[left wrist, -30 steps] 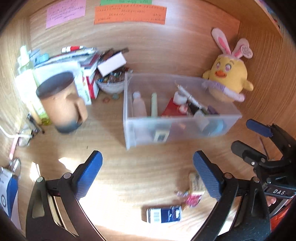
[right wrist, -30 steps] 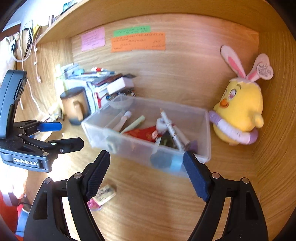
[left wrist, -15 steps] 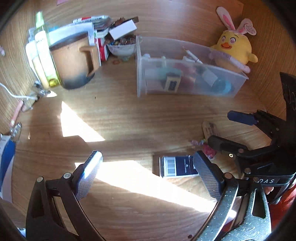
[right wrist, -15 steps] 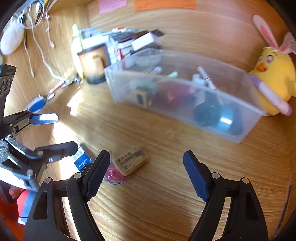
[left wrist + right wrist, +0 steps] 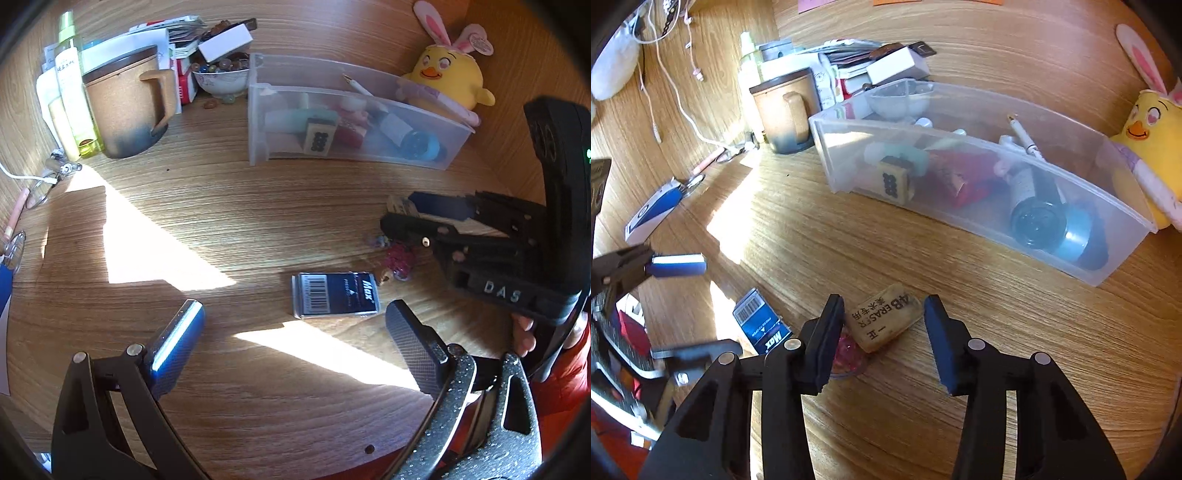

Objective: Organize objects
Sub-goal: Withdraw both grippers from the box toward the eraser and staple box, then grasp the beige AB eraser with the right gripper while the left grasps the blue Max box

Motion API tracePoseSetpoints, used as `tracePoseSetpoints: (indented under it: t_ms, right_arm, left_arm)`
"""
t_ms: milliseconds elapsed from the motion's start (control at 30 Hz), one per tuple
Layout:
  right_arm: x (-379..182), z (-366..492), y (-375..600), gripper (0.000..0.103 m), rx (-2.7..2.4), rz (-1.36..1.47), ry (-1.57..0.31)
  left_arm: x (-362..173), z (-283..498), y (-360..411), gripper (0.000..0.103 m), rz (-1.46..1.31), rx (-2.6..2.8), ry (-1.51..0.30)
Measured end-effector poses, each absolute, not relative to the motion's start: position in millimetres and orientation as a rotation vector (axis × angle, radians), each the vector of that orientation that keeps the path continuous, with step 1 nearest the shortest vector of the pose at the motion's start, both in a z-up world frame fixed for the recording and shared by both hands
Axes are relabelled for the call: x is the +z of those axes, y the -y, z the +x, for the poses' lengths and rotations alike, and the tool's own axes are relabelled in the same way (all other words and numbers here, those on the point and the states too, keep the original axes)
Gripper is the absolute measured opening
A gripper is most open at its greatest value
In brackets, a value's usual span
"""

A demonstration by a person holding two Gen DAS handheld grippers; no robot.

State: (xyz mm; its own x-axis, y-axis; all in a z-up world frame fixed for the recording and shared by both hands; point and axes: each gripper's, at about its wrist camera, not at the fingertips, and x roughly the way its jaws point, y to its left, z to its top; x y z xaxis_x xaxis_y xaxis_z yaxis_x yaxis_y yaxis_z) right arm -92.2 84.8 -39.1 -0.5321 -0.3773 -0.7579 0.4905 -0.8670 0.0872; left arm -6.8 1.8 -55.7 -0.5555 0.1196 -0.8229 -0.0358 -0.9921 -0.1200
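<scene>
The right gripper (image 5: pixel 413 212) hides most of the tan printed eraser (image 5: pixel 398 202) and part of the pink translucent trinket (image 5: pixel 399 258).

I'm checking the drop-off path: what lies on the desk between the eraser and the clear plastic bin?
Nothing: in the right wrist view, only bare wood separates the eraser from the clear plastic bin.

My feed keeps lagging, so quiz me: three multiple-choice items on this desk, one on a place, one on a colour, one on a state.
1. Where does the eraser lie?
A. in the clear plastic bin
B. on the desk between the right gripper's fingers
C. inside the mug

2. What colour is the Max staples box?
A. dark blue
B. green
C. orange

3. How is the left gripper?
A. shut on the box
B. open, holding nothing
C. shut on the eraser

Key: 1 B, it sits on wood ahead of the clear plastic bin. 2 A, blue with a white barcode. 3 B, its pads stand wide apart over bare desk.
</scene>
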Motion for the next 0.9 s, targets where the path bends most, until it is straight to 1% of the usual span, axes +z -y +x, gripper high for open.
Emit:
tracePoseSetpoints:
  t_ms: [100,200,267,300,333,367,400,433,500,667,700,733,900]
  right_arm:
    - [-32,-93,-91,0.041,-2.404,1.115,-0.161]
    - [-25,-93,-101,0.041,-2.435,1.104,-0.128]
    - [-21,-93,-107,0.041,-2.453,1.097,-0.103]
    - [-20,-92,-109,0.041,-2.46,1.094,-0.097]
    - [-19,-92,-111,0.041,-2.469,1.092,-0.092]
    - [-18,-91,-114,0.041,-2.479,1.09,-0.082]
    - [-18,-91,-116,0.041,-2.484,1.09,-0.075]
    - [-17,-90,-118,0.041,-2.491,1.088,-0.064]
    - [-17,-91,-122,0.041,-2.496,1.087,-0.048]
    - [-13,-89,-131,0.042,-2.509,1.07,-0.004]
    - [-12,-88,-132,0.042,-2.512,1.066,0.0]
    - [-11,-88,-133,0.042,-2.515,1.061,0.003]
    - [-4,-86,-141,0.042,-2.533,1.036,0.019]
  left_arm:
    - [-60,-9,-6,0.1,-1.434,2.652,0.153]
    - [-61,-10,-9,0.1,-1.415,2.677,0.129]
    - [-61,-11,-10,0.096,-1.396,2.695,0.124]
    - [-61,-11,-11,0.089,-1.388,2.708,0.107]
    - [-61,-11,-13,0.078,-1.383,2.723,0.08]
    - [-61,-11,-14,0.075,-1.375,2.73,0.055]
    - [-60,-11,-15,0.065,-1.365,2.725,0.055]
    - [-59,-12,-15,0.052,-1.361,2.725,0.055]
    - [-56,-15,-15,0.048,-1.362,2.717,0.078]
    - [-49,-24,-9,0.047,-1.352,2.74,0.143]
    - [-47,-25,-7,0.039,-1.344,2.746,0.156]
    - [-45,-27,-6,0.026,-1.344,2.746,0.168]
    - [-38,-35,0,0.025,-1.33,2.777,0.186]
